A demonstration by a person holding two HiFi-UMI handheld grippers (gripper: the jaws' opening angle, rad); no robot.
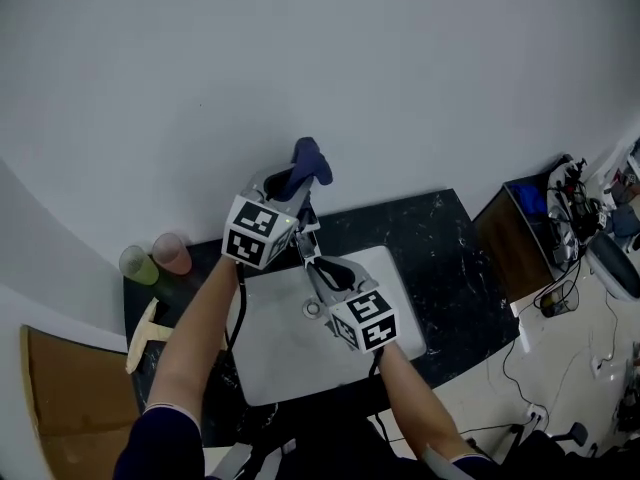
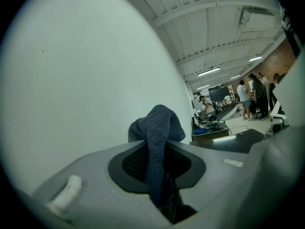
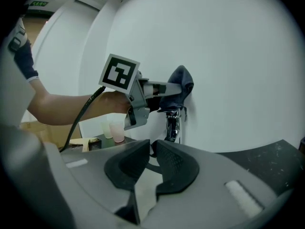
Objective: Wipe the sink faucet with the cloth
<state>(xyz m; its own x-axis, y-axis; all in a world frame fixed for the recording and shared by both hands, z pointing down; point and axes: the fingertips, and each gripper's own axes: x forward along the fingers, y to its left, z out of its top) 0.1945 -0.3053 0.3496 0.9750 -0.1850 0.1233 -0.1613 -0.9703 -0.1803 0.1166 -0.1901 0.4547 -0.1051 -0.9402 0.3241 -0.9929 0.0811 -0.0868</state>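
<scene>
My left gripper (image 1: 288,184) is shut on a dark blue cloth (image 1: 310,160), which bunches up past the jaw tips close to the white wall. In the right gripper view the cloth (image 3: 180,88) sits on top of the chrome faucet (image 3: 172,124), with the left gripper (image 3: 164,89) reaching in from the left. In the left gripper view the cloth (image 2: 158,125) hangs between the pads. My right gripper (image 1: 322,266) is lower, over the sink (image 1: 290,358), pointing at the faucet. Its jaws (image 3: 151,157) stand close together, with a dark part in the narrow gap. I cannot tell if the pads press on it.
A green cup (image 1: 138,264) and a pink cup (image 1: 172,253) stand at the back left of the black counter (image 1: 440,238). A wooden piece (image 1: 148,333) lies left of the sink. A box with cables (image 1: 530,223) sits on the floor at the right.
</scene>
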